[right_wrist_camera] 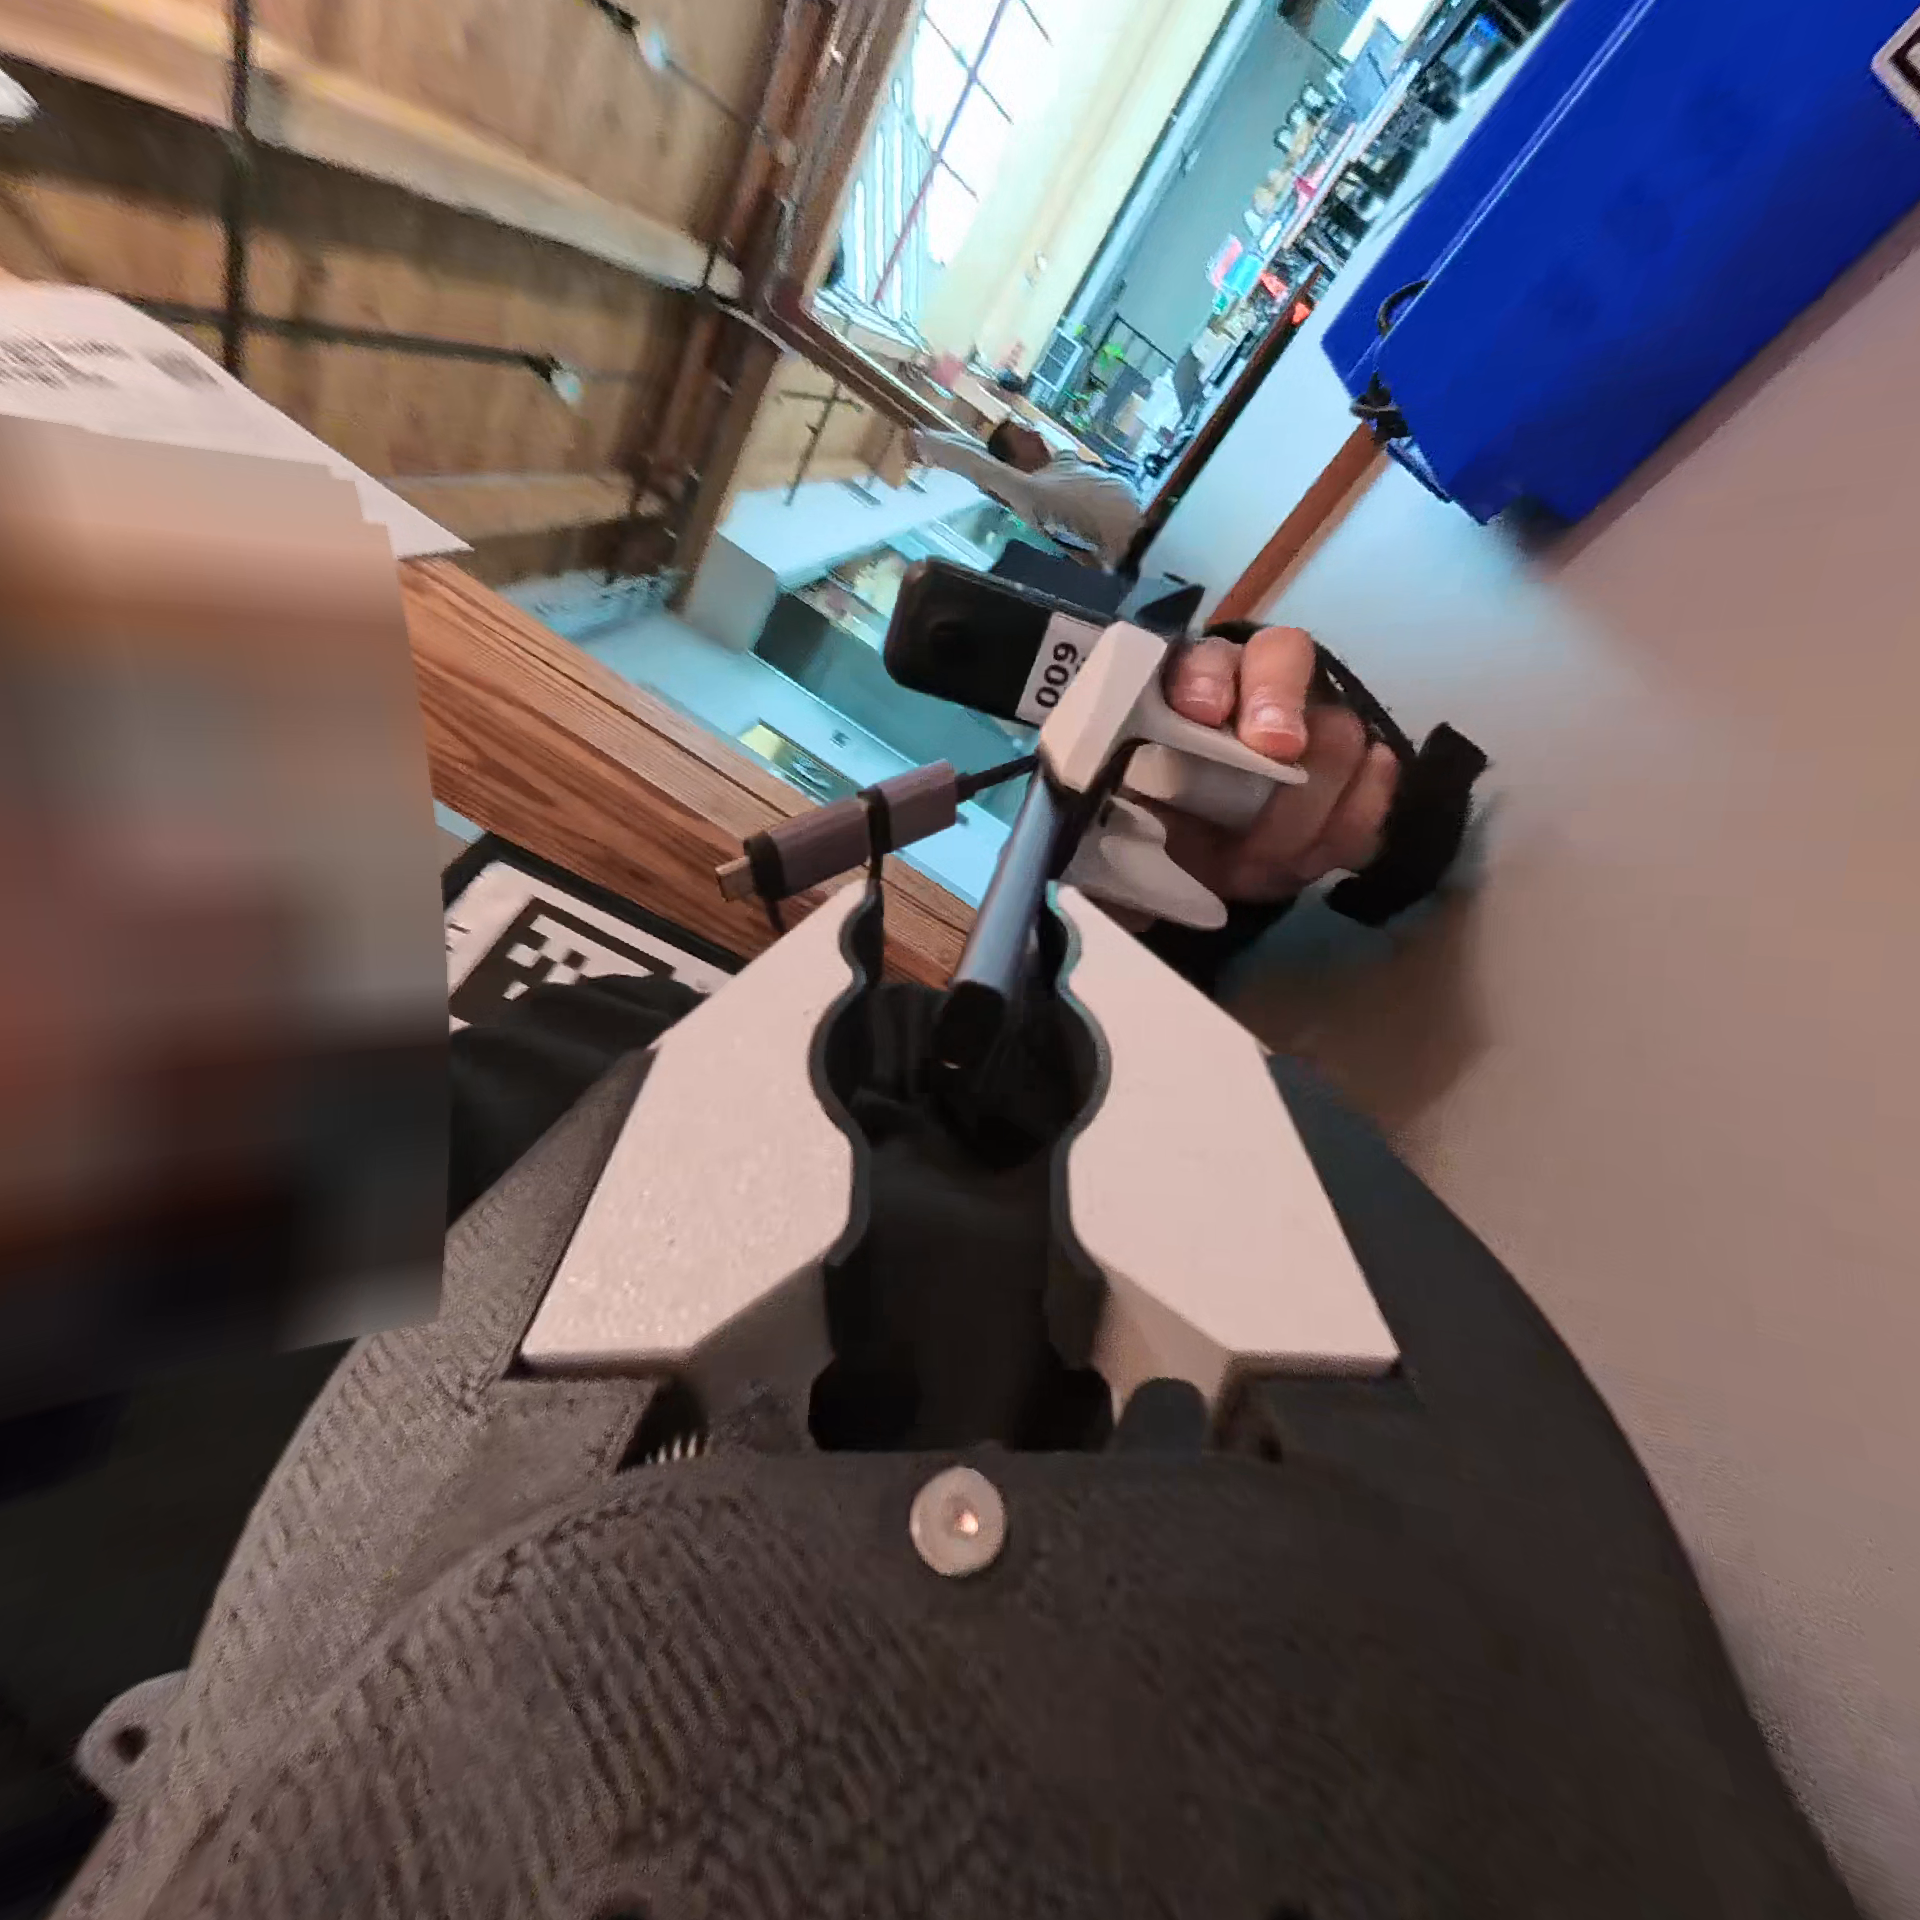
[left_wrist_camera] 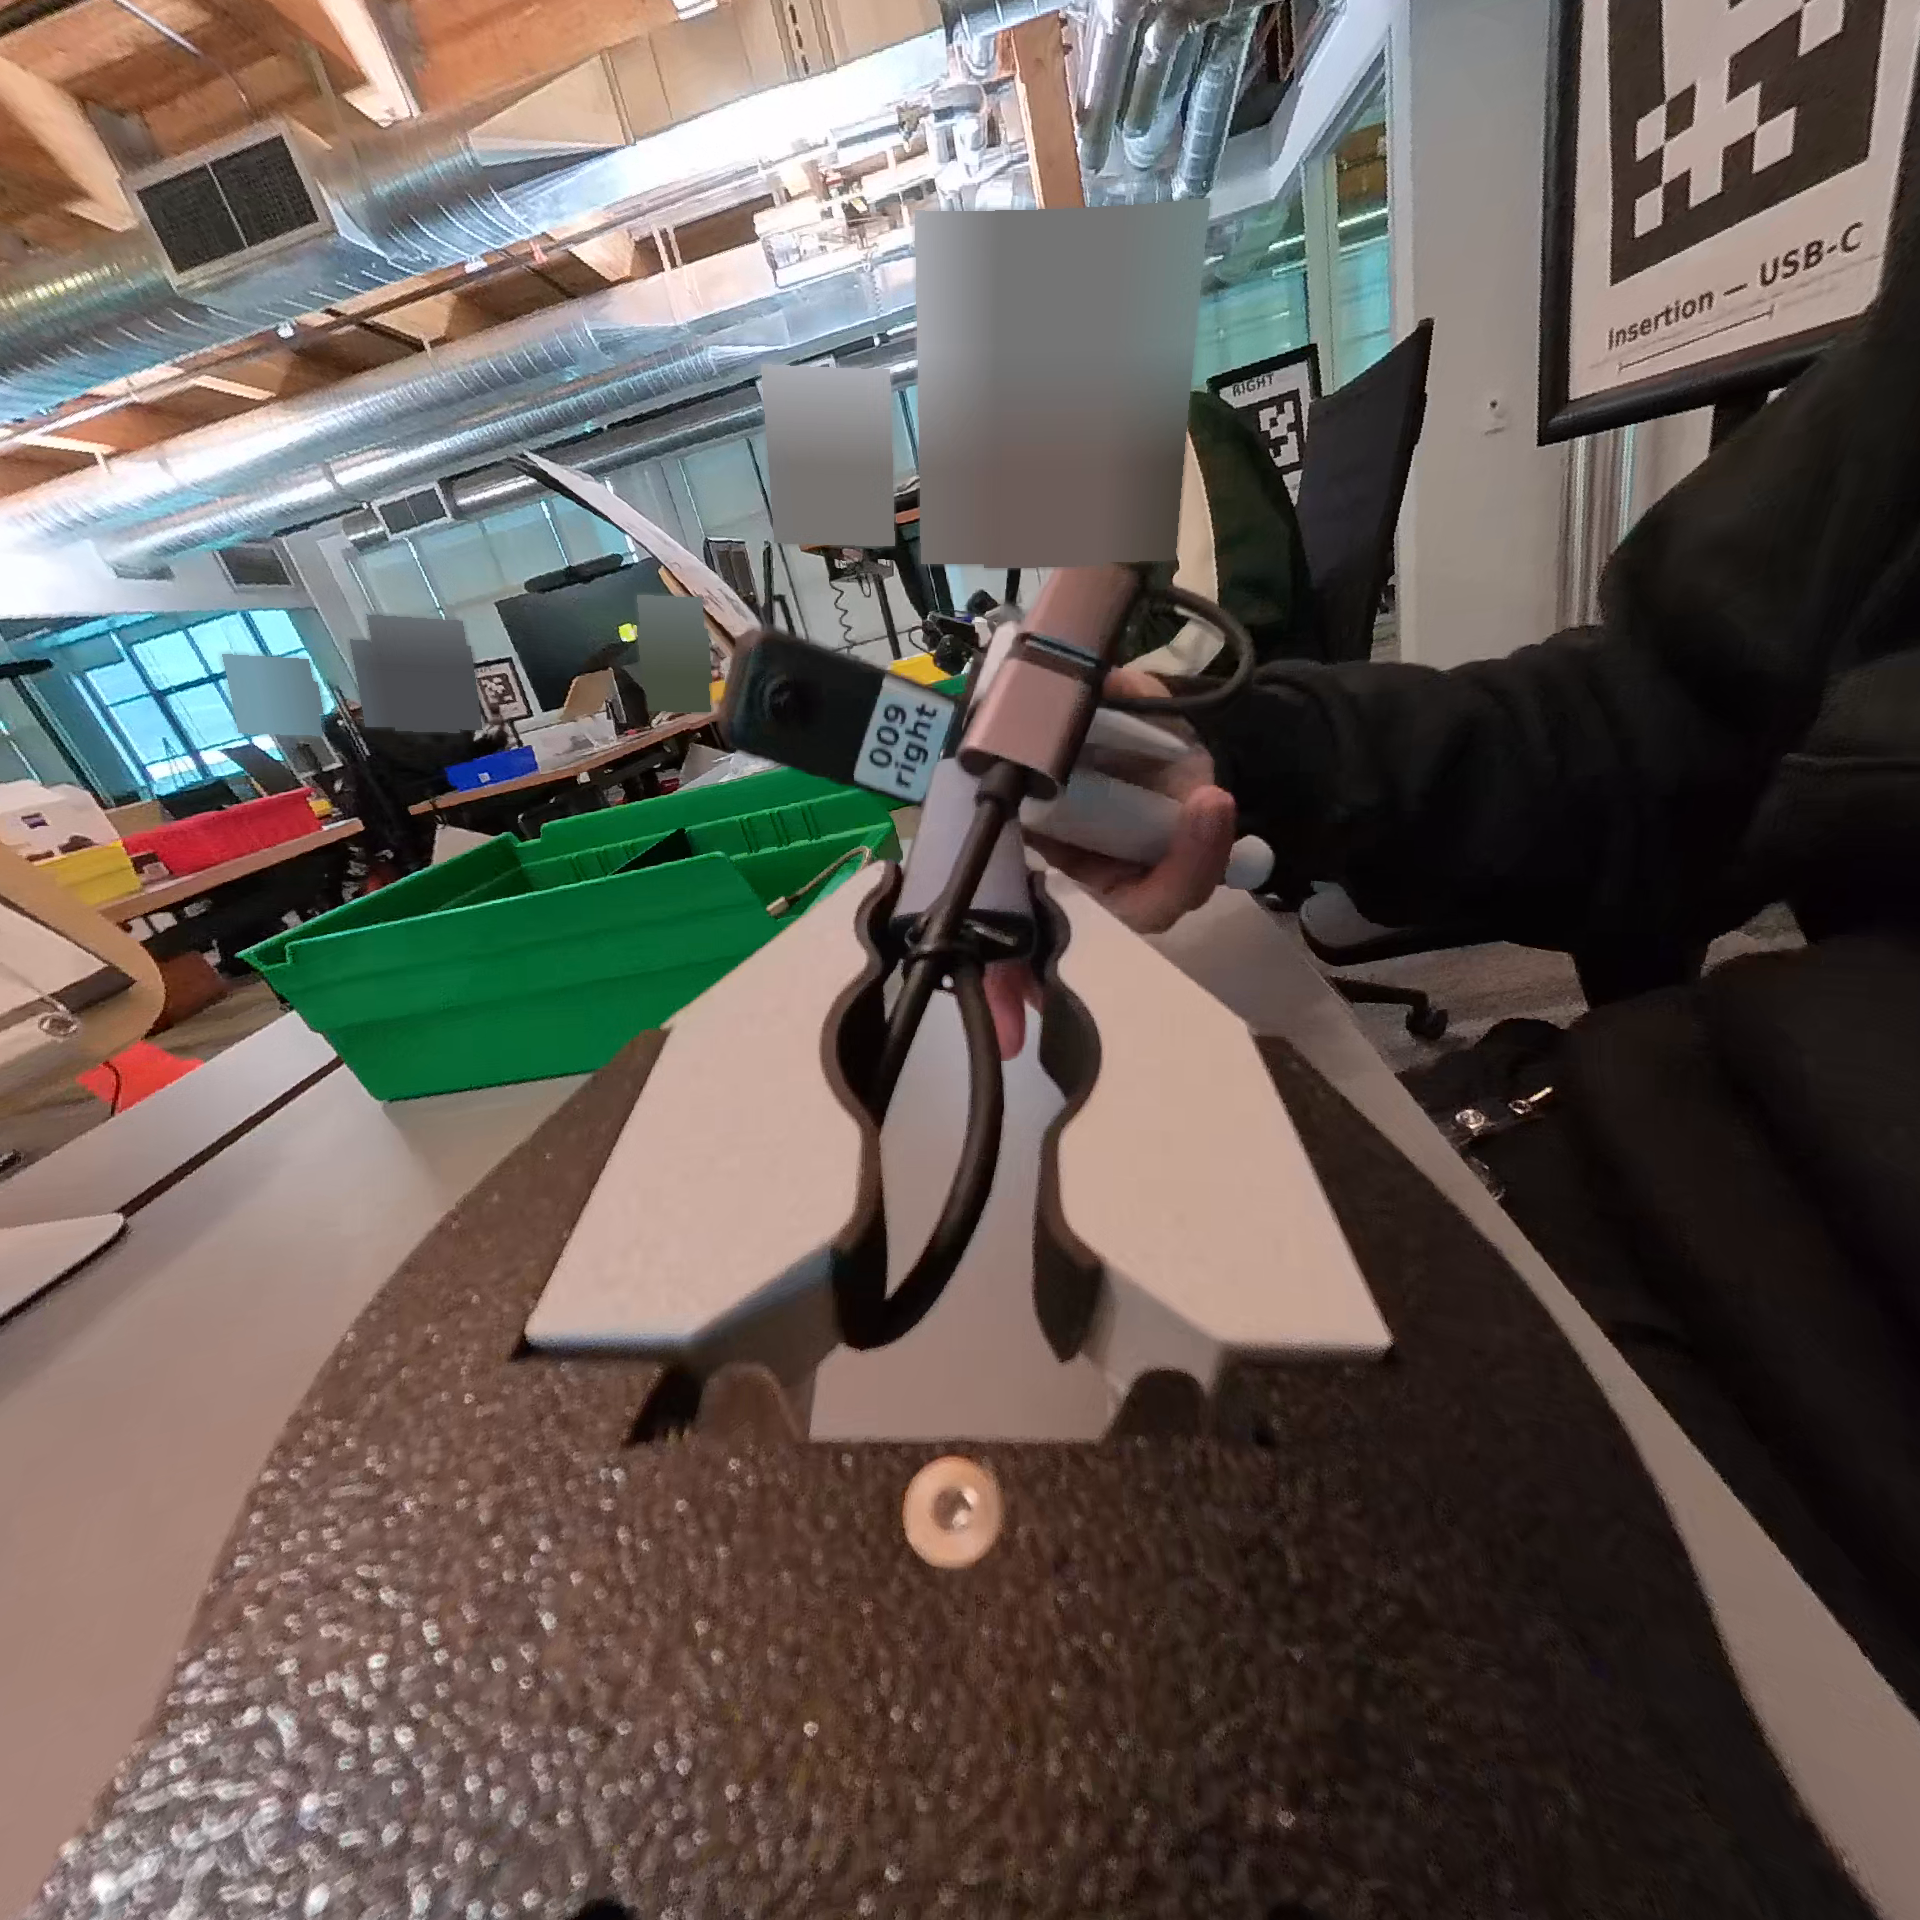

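A slim grey adapter bar with a short black cable hangs in the air between both grippers. My left gripper is shut on one end of the bar, and the tied cable loop lies between its jaws. The cable's grey connector sticks up above it. My right gripper is shut on the other end of the bar. The connector points left beyond it. The left gripper shows there too, held by a hand. The right gripper's camera body faces the left one.
A green bin stands on the grey table to the left. A blue bin sits on the table in the right wrist view. A dark sleeve and a framed marker board are on the right. Less than 4 cm separates the two grippers' tips.
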Demonstrator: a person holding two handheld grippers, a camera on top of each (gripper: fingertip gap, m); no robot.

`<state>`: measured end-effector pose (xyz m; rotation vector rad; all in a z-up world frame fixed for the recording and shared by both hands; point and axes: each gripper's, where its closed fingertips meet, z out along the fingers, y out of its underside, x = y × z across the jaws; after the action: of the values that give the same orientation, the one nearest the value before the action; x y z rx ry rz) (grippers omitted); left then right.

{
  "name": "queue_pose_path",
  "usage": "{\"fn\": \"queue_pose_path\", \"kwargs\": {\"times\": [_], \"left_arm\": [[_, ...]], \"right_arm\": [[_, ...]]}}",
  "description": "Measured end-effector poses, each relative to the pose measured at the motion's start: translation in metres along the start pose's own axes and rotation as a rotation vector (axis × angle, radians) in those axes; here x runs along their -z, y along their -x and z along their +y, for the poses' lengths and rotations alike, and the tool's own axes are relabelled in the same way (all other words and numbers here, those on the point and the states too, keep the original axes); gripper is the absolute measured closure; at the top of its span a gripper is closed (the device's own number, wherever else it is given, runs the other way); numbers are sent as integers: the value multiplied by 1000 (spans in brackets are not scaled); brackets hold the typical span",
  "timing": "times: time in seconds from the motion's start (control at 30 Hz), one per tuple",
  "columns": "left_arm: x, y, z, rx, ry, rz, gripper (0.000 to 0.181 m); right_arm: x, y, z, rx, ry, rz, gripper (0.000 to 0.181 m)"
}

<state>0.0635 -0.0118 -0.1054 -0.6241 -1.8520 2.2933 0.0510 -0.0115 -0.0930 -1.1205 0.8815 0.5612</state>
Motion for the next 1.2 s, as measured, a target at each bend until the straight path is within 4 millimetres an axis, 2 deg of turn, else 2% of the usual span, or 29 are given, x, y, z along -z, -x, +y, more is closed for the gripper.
{"fn": "queue_pose_path", "kwargs": {"times": [0.2, 0.33, 0.37, 0.47, 0.53, 0.6, 0.67, 0.73, 0.83, 0.9, 1.0, 1.1, 1.2], "left_arm": [[-3, 0, 7, -52, 46, -11, 160], [-6, -1, 18, -91, 114, -19, 159], [-7, 2, 20, -83, 126, -37, 156], [-8, 13, 9, 2, 42, -106, 127], [-4, 21, 6, 31, 15, -159, 116], [-1, 25, 3, 38, -8, -184, 117], [1, 27, 2, 45, -18, -194, 119], [2, 29, 2, 53, -24, -203, 122], [4, 31, 1, 64, -34, -208, 126], [5, 32, 1, 73, -39, -208, 130], [6, 33, 0, 77, -45, -216, 132], [7, 34, -1, 82, -53, -219, 134], [8, 35, 0, 86, -53, -219, 136]], "right_arm": [[4, -14, 3, -18, 4, 46, 168], [10, -24, 7, 71, 50, 117, 173], [12, -25, 5, 113, 53, 136, 174], [23, -19, -9, 271, 36, 216, 174], [40, -8, -32, 405, -16, 327, 174], [71, 3, -69, 575, -98, 532, 174], [119, 9, -117, 758, -181, 836, 174], [173, 17, -164, 863, -235, 1160, 174], [235, 15, -219, 958, -108, 1554, 174], [265, -3, -247, 988, 37, 1741, 174], [286, -47, -266, 1009, 311, 1860, 173], [284, -88, -267, 1117, 588, 1880, 173], [275, -122, -257, 1121, 715, 1855, 173]]}}
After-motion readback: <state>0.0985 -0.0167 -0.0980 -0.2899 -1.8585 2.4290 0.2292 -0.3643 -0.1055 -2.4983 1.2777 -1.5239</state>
